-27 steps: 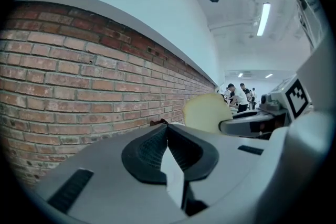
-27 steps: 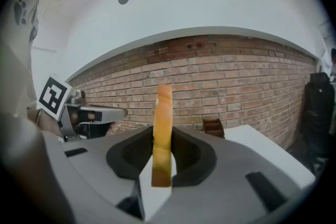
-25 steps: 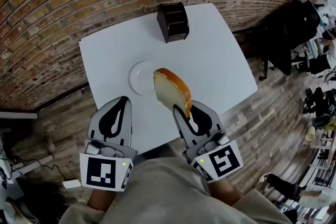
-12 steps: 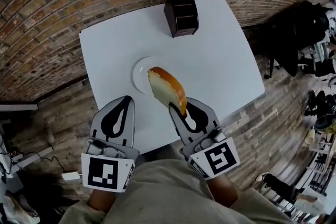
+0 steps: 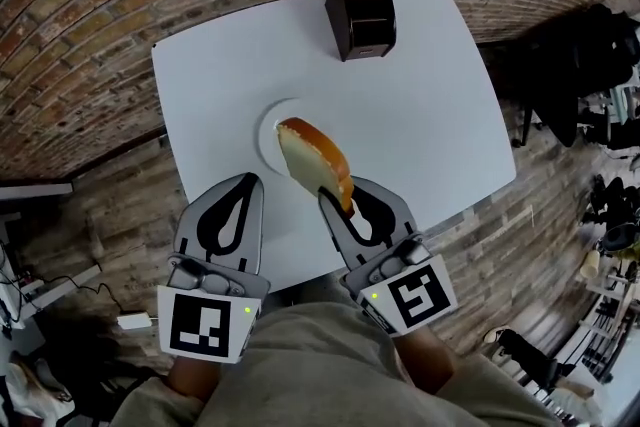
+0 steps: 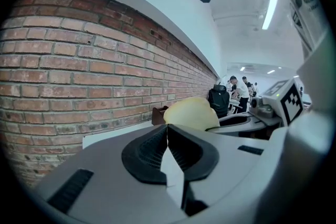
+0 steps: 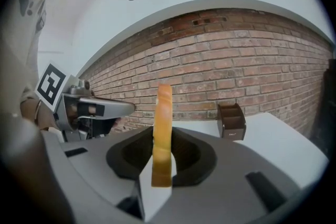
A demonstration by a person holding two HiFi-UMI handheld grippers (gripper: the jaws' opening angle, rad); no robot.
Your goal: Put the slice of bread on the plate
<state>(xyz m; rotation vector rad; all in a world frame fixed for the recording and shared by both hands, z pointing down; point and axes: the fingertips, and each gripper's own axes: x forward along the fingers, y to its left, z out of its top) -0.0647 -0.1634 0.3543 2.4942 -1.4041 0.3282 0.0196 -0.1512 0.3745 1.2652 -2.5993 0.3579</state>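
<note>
A slice of bread [image 5: 314,163], pale with a golden-brown crust, stands on edge in my right gripper [image 5: 336,202], which is shut on its lower end. In the right gripper view the bread [image 7: 162,134] rises upright between the jaws. In the head view the slice overlaps the right part of the small white plate [image 5: 268,131], which lies near the middle of the white table [image 5: 420,115]. My left gripper [image 5: 241,187] hangs over the table's near edge to the left, jaws shut with nothing between them; in its own view the left gripper [image 6: 167,128] shows the slice of bread [image 6: 191,113] beyond it.
A dark brown box-shaped holder [image 5: 361,15] stands at the table's far edge. Brick flooring [image 5: 90,35] surrounds the table. Black chairs and bags [image 5: 580,65] sit off to the right.
Both grippers have sunk lower and drawn toward the table. The bread has shifted left in the head view and now overlaps the plate's right part.
</note>
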